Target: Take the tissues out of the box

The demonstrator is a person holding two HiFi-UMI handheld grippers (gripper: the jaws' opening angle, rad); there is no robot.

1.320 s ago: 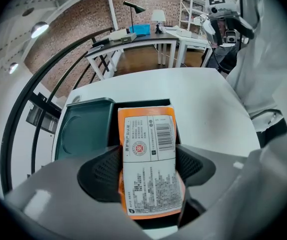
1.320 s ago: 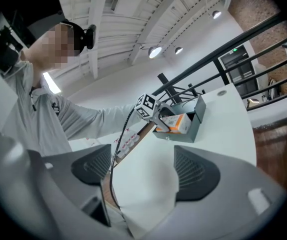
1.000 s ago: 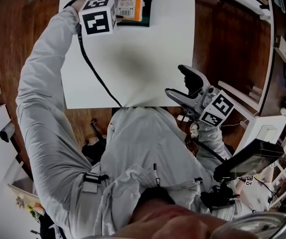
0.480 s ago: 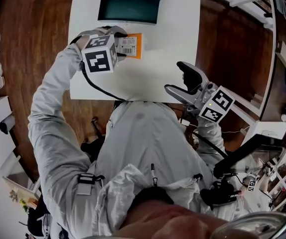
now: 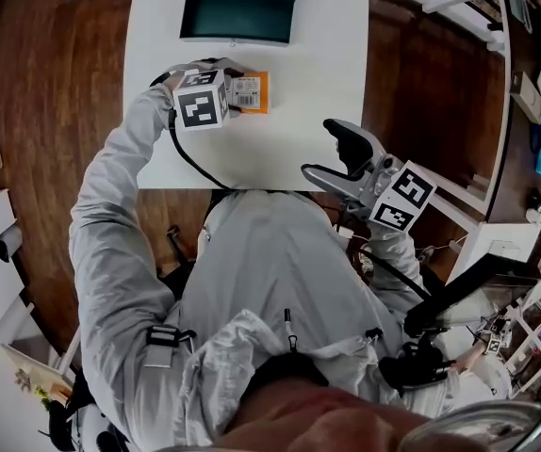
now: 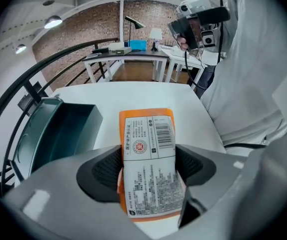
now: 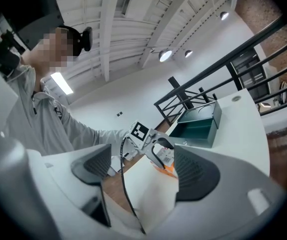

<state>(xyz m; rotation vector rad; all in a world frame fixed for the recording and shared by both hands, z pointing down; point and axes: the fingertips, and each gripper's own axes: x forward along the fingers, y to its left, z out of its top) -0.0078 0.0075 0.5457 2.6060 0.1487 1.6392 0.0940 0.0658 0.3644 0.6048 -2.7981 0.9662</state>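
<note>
An orange tissue pack (image 5: 250, 92) with a white label lies on the white table (image 5: 318, 64), just in front of the dark green open box (image 5: 240, 28). My left gripper (image 5: 236, 90) points down over it. In the left gripper view the pack (image 6: 148, 154) sits between the pads (image 6: 107, 171); the jaws have just been opening and stand at its edges without pinching it. The box (image 6: 58, 134) is to its left there. My right gripper (image 5: 332, 156) hovers open and empty over the table's near edge, facing the pack (image 7: 167, 165) and the box (image 7: 198, 129).
A black cable (image 5: 188, 153) trails from the left gripper across the table to the person's body. Wooden floor (image 5: 54, 83) lies on both sides of the table. White furniture (image 5: 468, 186) stands to the right.
The left gripper carried the pack away from the green box toward the person and lowered it onto the table. The right gripper has barely moved.
</note>
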